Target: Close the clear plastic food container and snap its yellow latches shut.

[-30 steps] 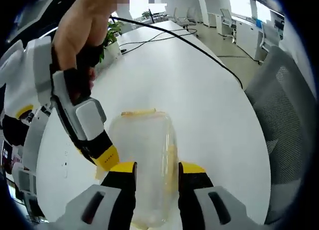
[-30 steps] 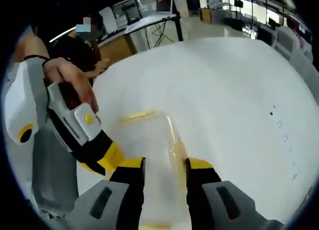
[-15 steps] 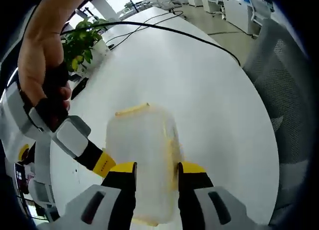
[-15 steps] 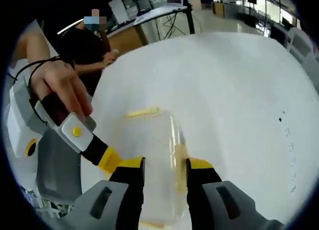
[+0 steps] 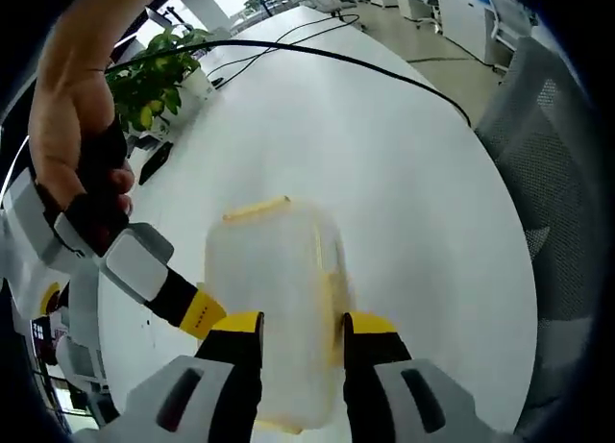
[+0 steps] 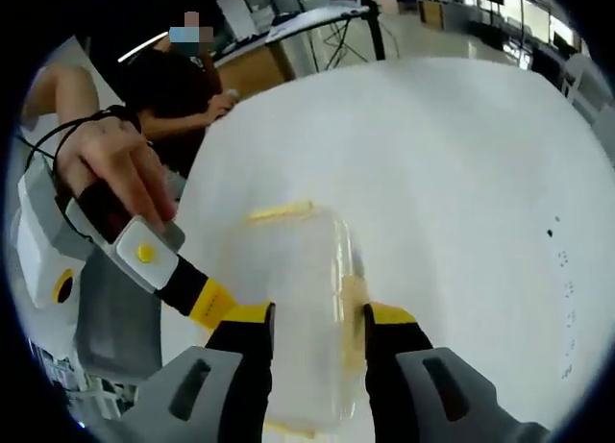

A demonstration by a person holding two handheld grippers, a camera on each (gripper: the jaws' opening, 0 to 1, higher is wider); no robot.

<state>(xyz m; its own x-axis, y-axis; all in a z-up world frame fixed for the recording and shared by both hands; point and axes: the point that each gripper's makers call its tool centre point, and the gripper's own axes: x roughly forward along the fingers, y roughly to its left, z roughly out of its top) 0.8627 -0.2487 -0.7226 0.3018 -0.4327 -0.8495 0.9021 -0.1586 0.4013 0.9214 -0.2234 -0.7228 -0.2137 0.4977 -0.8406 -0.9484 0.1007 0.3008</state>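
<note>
The clear plastic container (image 5: pixel 274 289) lies on the white table (image 5: pixel 413 193) with its lid down. One yellow latch (image 5: pixel 256 209) sits at its far end and another (image 5: pixel 332 299) along its right side. My left gripper (image 5: pixel 300 326) is open, its jaws standing over the container's near part, the right jaw at the side latch. The right gripper (image 5: pixel 202 311), held by a hand, reaches in from the left with its yellow tip at the container's left side. My right gripper (image 6: pixel 317 318) is open over the same container (image 6: pixel 293 299), beside the side latch (image 6: pixel 354 304). The left gripper (image 6: pixel 211 302) comes in from the left.
A potted plant (image 5: pixel 154 73) and a black cable (image 5: pixel 365 73) lie at the table's far side. A grey mesh chair (image 5: pixel 557 174) stands to the right. A seated person (image 6: pixel 183 107) is beyond the table, with desks (image 6: pixel 288 30) behind.
Both views have tilted and rolled over the second, so the table and room have shifted. The container stays between each gripper's jaws and the jaw gaps look the same.
</note>
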